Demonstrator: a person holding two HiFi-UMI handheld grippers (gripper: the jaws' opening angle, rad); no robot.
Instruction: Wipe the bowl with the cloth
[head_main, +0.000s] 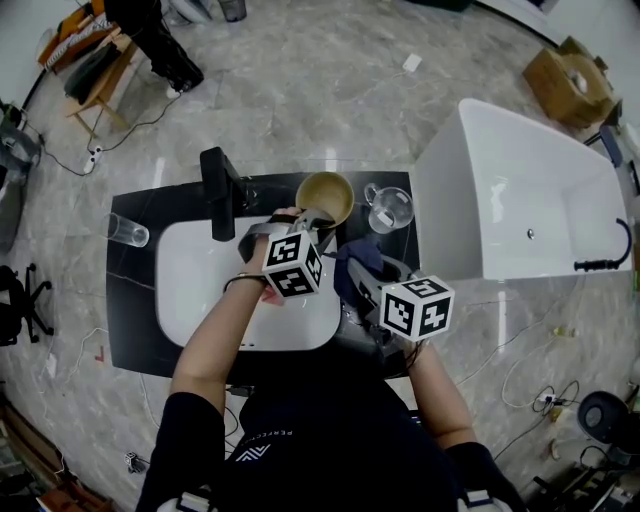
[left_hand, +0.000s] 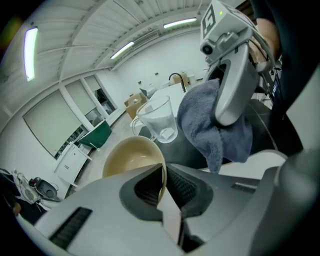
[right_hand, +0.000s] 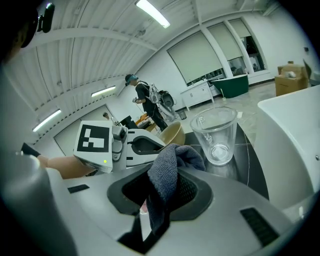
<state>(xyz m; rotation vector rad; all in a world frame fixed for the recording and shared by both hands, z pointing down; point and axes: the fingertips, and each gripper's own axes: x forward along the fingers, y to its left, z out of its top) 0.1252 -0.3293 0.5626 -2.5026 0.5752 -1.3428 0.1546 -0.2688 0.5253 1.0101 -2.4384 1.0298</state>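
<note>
At the nine o'clock edge of the black stone-look tabletop (head_main: 135, 330), a clear glass tumbler (head_main: 128, 232) stands well apart from the work, out of the way. The white rounded sink basin (head_main: 195, 275) fills the middle, with its black boxy faucet (head_main: 222, 190) at twelve o'clock.

The left tool (left_hand: 164, 186) is clamped on the near rim of the tan, round, glossy bowl (left_hand: 131, 159), one jaw inside and one outside. I judge this grip is meant to steady the bowl and turn its hollow toward the other hand. The bowl is at the basin's one o'clock corner (whether it rests on the tabletop or hangs just off it, I cannot tell). At three o'clock from it, a clear glass handled mug (head_main: 389, 207) stands upright and empty.

At five o'clock from the bowl, the right tool (right_hand: 159, 195) is closed on a bunched blue-grey terry cloth (right_hand: 170, 162). A fold bulges past the jaws, likely to serve as the wiping pad. It is near the bowl but not yet touching.

Farther right lies a white bathtub (head_main: 530, 190).

No brand or label is legible. The cubes (head_main: 292, 265) carry only black-and-white square markers, and the small print on the person's dark shirt (head_main: 320, 440) is too fine to read.
</note>
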